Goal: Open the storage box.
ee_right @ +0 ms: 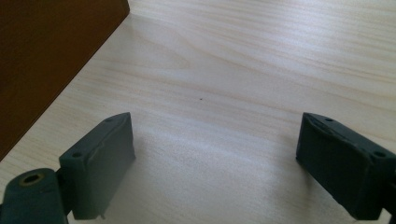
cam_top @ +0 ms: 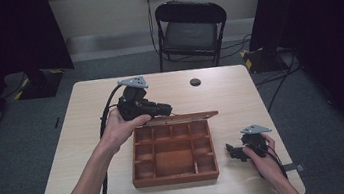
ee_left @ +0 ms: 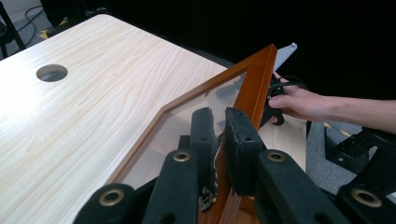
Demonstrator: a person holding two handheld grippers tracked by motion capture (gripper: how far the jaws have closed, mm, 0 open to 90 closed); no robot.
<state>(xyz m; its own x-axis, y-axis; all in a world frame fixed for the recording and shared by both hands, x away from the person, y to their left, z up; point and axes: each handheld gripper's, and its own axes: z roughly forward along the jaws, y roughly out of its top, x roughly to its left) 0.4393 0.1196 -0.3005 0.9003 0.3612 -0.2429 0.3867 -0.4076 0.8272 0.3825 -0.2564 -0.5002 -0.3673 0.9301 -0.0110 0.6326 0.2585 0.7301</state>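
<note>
Nearest us in the high view, our two forearms come in from the near edge of the table [cam_top: 87, 118]. Our left gripper [cam_top: 164, 111] reaches to the far left corner of the wooden box [cam_top: 173, 152], where it pinches the raised lid [cam_top: 183, 118]; the box sits open at the middle of the table, its compartments showing. Our right gripper [cam_top: 231, 150] rests on the table just right of the box, apart from it, pointing left toward it. A round hole [cam_top: 195, 82] lies far on the table, and a black chair [cam_top: 191, 31] stands beyond. From the left gripper view, our jaws are pressed together on the lid's [ee_left: 254, 88] orange-brown frame, one pad on each face, with the clear pane to the left; farther off we see our right hand [ee_left: 299, 102]. From the right gripper view, our jaws stand spread wide over bare table [ee_right: 243, 70], nothing between them, and the box's [ee_right: 42, 60] dark side fills the left corner.
</note>
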